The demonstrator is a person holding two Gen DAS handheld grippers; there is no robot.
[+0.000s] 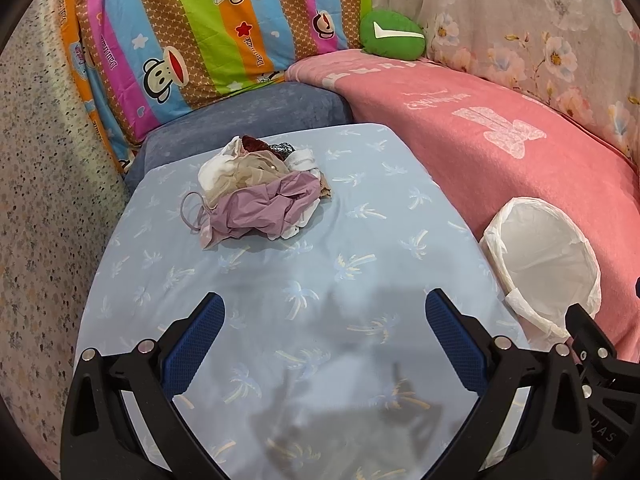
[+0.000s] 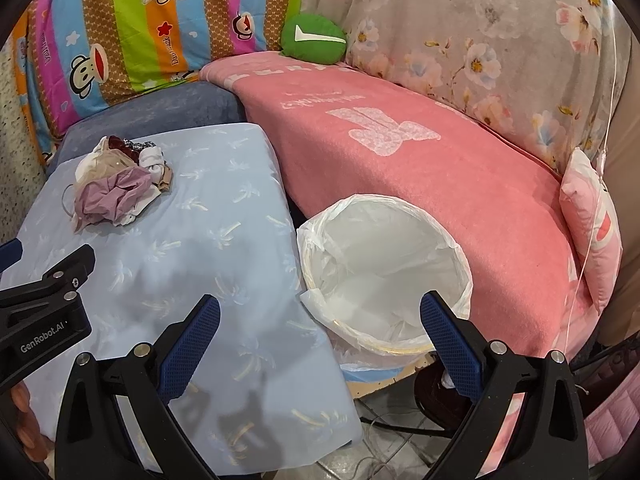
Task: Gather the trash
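Since both grippers hang wide open and hold nothing, the collecting looks not yet begun — this reads as the approach. The left gripper (image 1: 324,320) hovers low over the pale blue palm-print cloth surface (image 1: 360,216), its jaws spread, aimed at the crumpled heap of mauve, white and beige scraps (image 1: 258,192) that lies well ahead of it near the far edge. The right gripper (image 2: 320,322) stands equally spread above the round bin lined with a white plastic bag (image 2: 384,276), which stands just beside the surface against the pink blanket (image 2: 440,168). That bin appears empty apart from its liner. Next move, I judge — reach forward with the left, close on a scrap, and carry it right to the bin.
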